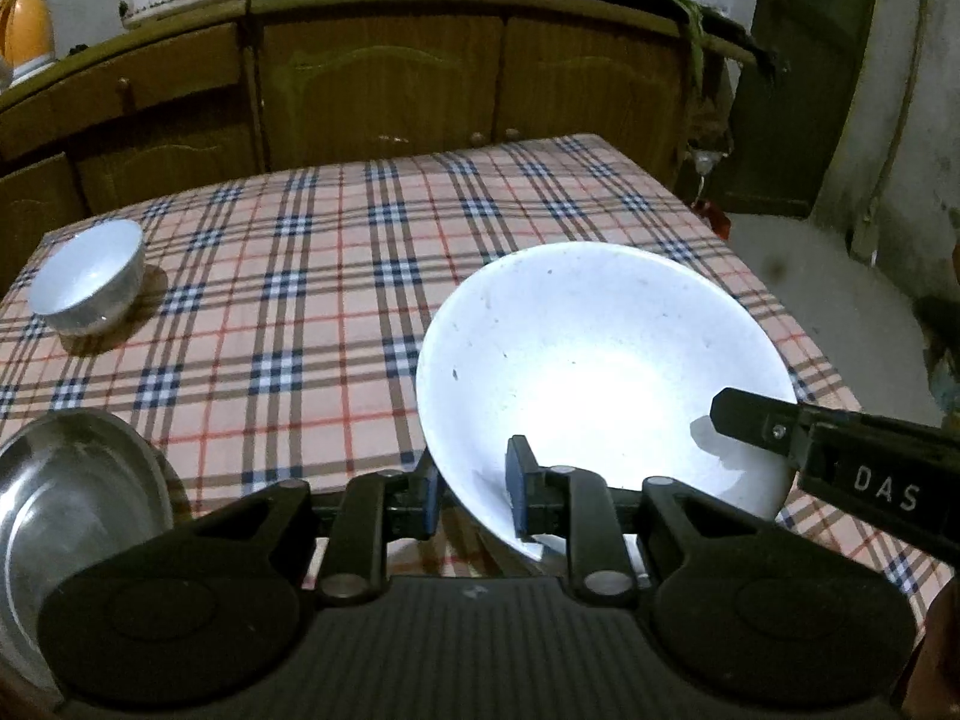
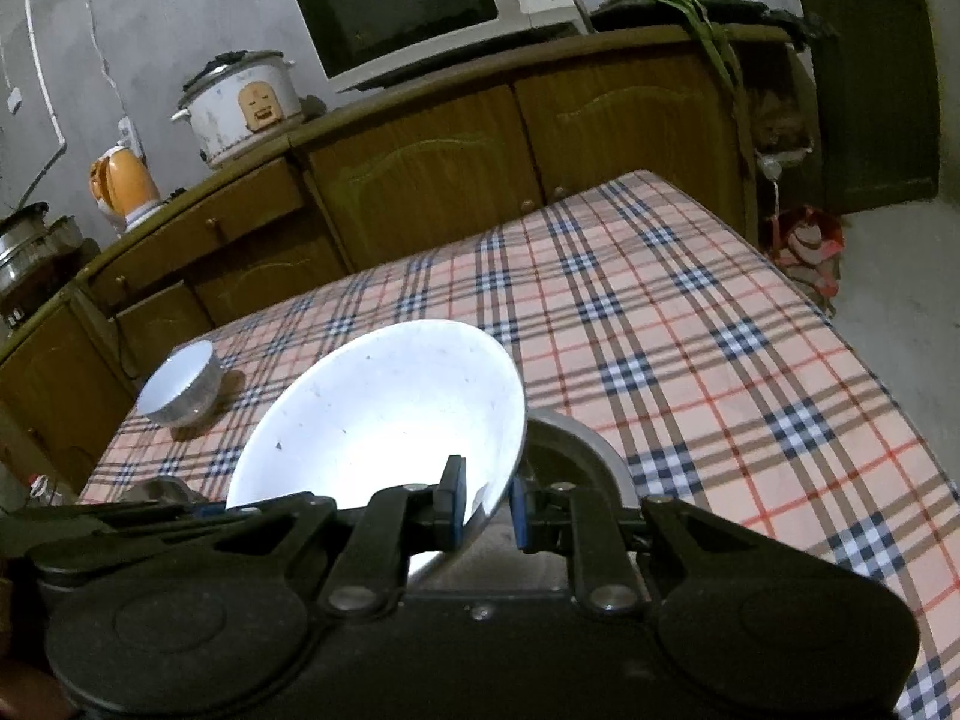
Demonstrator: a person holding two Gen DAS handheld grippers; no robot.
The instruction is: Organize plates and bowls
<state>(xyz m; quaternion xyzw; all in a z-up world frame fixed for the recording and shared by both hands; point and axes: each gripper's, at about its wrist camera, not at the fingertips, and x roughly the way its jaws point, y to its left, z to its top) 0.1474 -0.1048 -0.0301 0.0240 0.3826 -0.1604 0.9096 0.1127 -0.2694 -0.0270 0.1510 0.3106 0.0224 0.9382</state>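
We hold the large white bowl [image 1: 600, 372] tilted above the checked tablecloth [image 1: 336, 252], gripped from two sides; our left gripper [image 1: 474, 486] has its blue pads astride the near rim, one pad [image 1: 517, 480] inside the bowl and the other outside, narrowed onto the wall; our right gripper [image 2: 487, 507] pinches the opposite rim the same way, its inner pad [image 2: 453, 495] against the white interior; in the left wrist view the right gripper's finger reaches over the bowl's right edge. A small white bowl [image 1: 90, 285] stands upright on the cloth, well apart to the far left; a steel bowl [image 1: 72, 504] sits at the near left; beneath the large bowl in the right wrist view a grey plate's rim [image 2: 591, 450] shows. Behind the table run wooden cabinets [image 2: 420, 180] bearing a microwave [image 2: 432, 6], a rice cooker [image 2: 240, 105] and an orange kettle [image 2: 123, 183].
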